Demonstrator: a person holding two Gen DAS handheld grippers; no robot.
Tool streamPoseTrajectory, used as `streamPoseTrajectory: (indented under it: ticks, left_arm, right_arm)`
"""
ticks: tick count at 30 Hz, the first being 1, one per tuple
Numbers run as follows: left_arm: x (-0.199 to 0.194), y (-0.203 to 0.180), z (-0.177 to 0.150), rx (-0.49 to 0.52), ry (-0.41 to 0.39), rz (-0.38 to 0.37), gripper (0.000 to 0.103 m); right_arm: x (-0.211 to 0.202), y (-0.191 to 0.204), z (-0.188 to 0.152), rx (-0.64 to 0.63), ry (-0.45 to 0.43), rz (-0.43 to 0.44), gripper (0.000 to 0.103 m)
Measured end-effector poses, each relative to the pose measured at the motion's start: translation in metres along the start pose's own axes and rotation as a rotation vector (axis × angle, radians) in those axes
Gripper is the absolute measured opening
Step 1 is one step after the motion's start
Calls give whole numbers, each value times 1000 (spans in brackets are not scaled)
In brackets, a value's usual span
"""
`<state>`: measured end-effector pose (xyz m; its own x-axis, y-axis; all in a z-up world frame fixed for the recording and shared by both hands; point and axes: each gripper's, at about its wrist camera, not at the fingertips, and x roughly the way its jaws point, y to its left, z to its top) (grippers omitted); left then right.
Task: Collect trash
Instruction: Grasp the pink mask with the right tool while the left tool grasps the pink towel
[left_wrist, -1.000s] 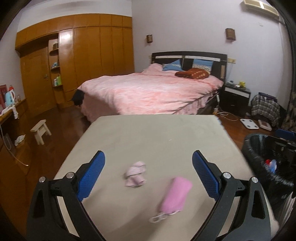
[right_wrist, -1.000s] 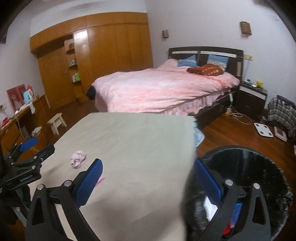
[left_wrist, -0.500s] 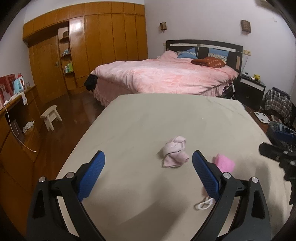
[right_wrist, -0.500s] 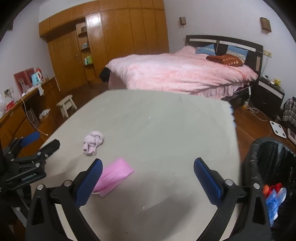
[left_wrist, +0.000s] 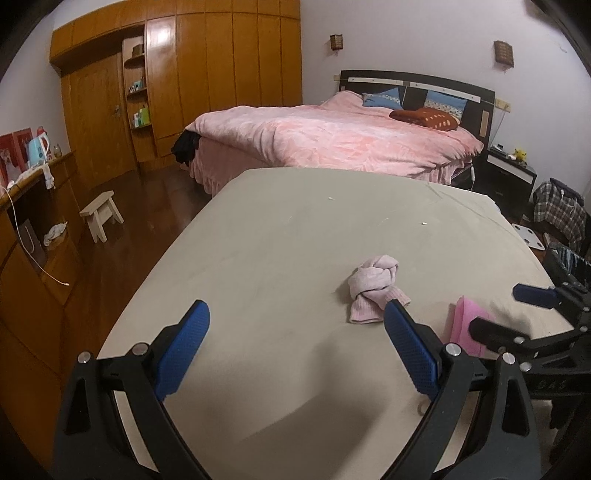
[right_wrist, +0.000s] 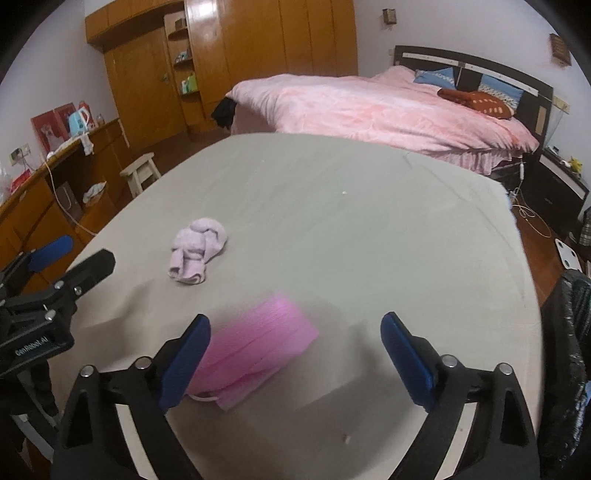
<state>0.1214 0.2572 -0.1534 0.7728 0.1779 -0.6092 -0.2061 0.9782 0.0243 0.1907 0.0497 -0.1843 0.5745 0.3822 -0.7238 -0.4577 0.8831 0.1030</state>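
Note:
A pink face mask (right_wrist: 255, 354) lies on the grey-covered table (right_wrist: 351, 229), just ahead of my right gripper (right_wrist: 295, 354), close to its left finger. It also shows in the left wrist view (left_wrist: 467, 323). A knotted pale pink cloth (right_wrist: 195, 251) lies further left; in the left wrist view the cloth (left_wrist: 375, 288) sits just beyond the right finger of my left gripper (left_wrist: 295, 347). Both grippers are open and empty above the table. The right gripper (left_wrist: 517, 314) shows at the right of the left wrist view.
A black-lined trash bin (right_wrist: 569, 350) stands off the table's right edge. A pink bed (left_wrist: 332, 140) is behind the table, a small wooden stool (left_wrist: 101, 214) and a wooden counter (left_wrist: 29, 221) to the left, a nightstand (left_wrist: 509, 177) to the right.
Both grippers swung left, away from the bin. The mask now lies close in front of my right gripper; the cloth has shifted right in the left wrist view. Both stay open.

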Motion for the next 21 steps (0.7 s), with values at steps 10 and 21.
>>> streamPoseTrajectory:
  ticks: [10, 21]
  left_arm:
    - [2, 2, -3, -17, 10, -6, 93]
    - [3, -5, -2, 2, 16, -11, 93]
  right_arm:
    - [10, 4, -7, 3, 69, 48, 62]
    - [3, -1, -7, 9, 72, 93, 21]
